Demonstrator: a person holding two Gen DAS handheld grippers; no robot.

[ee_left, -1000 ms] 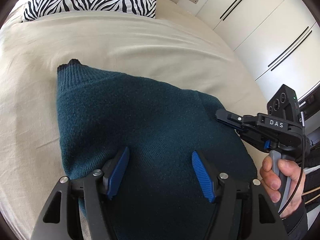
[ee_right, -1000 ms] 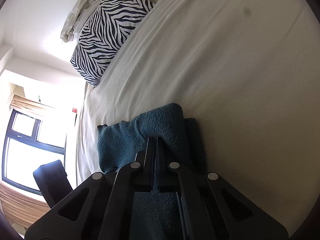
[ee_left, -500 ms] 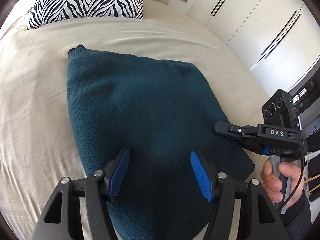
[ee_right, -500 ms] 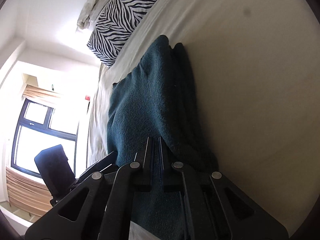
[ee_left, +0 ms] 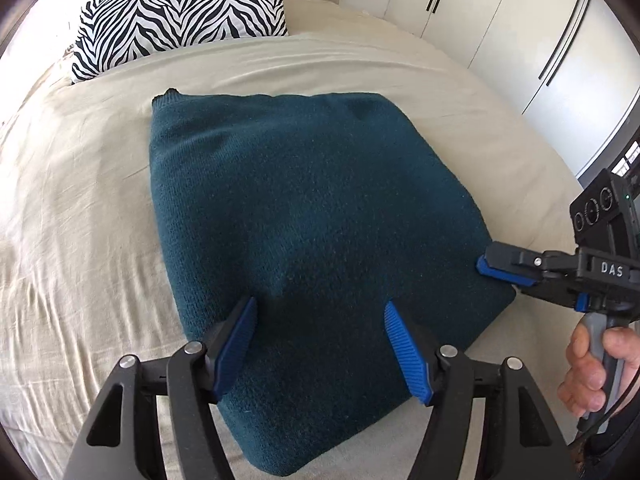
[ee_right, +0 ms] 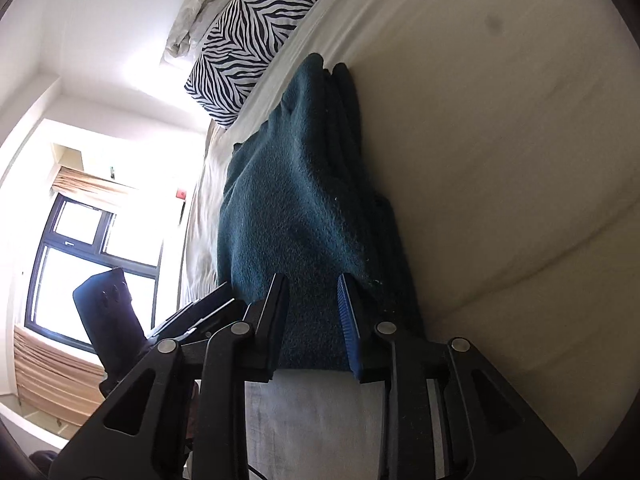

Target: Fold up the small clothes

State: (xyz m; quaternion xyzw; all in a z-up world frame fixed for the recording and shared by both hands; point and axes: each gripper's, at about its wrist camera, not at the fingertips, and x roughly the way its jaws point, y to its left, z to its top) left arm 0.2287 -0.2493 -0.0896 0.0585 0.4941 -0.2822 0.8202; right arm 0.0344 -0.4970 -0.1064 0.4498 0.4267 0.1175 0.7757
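Left-wrist view, left to right. Cream bed sheet (ee_left: 80, 208), wrinkled, fills the left side. Zebra-print pillow (ee_left: 180, 12) at the far left, at the head of the bed. Dark teal knit sweater (ee_left: 304, 216) lies folded into a rough rectangle on the sheet, mid-scene, its ribbed edge at the far left corner. Left gripper (ee_left: 320, 344) hangs over the sweater's near part; blue pads well apart and opening, nothing clamped between them. To the right, the right gripper (ee_left: 486, 268) comes in sideways, its tips at the sweater's right edge; a hand (ee_left: 592, 372) holds its grey handle. White wardrobe doors (ee_left: 520, 32) far right.

Right-wrist view: window (ee_right: 92, 264) at left, sweater's stacked folded layers ahead. Right gripper's pads stand a little apart and opening; sweater edge lies between them, released, pads not pressing.
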